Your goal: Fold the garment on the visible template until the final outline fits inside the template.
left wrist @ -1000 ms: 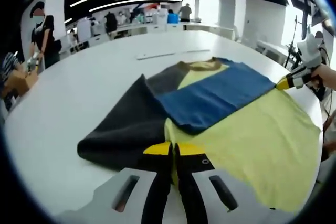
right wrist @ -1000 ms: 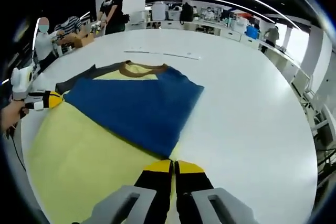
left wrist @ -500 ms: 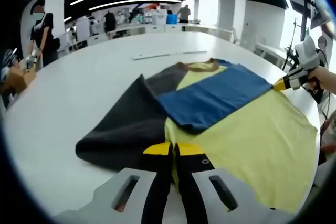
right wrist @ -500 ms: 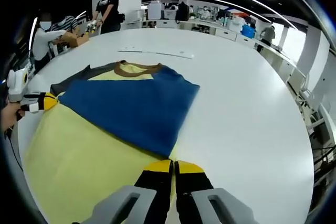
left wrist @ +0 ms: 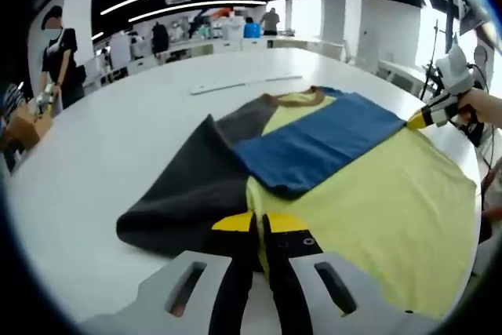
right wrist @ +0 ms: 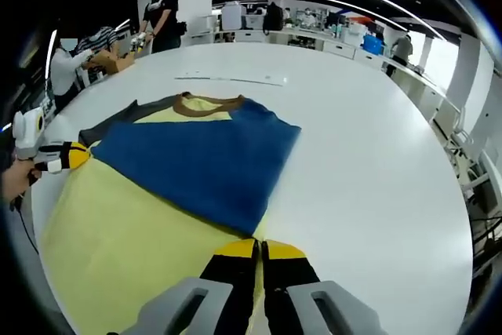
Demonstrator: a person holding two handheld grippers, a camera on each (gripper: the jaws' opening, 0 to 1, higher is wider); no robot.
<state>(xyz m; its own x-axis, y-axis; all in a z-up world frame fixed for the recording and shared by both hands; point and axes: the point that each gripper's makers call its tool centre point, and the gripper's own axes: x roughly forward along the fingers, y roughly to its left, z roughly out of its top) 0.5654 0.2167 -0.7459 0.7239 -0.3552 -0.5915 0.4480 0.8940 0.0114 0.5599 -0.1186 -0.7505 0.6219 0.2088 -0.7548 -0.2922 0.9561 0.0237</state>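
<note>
Yellow, blue and charcoal cotton shirt (left wrist: pixel 329 170) lies flat on the white round tabletop (right wrist: pixel 376 154); left gripper (left wrist: pixel 259 225) and right gripper (right wrist: pixel 259 250), jaws pressed together, each pinch its hem.

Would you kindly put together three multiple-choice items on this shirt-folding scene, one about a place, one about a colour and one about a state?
1. Where does the blue sleeve lie?
A. Folded over the yellow body
B. Hanging off the table edge
C. Rolled up beside the collar

2. What colour is the collar?
A. Red
B. Brown
C. White

3. How do the left gripper's jaws stand?
A. Wide open above the shirt
B. Closed at the shirt's edge
C. Open around the collar

Answers: 1 A, the blue sleeve lies flat across the yellow body. 2 B, the collar is a brown band at the far end of the shirt. 3 B, the left gripper shows its jaws together where the dark sleeve meets the yellow cloth on the table.
</note>
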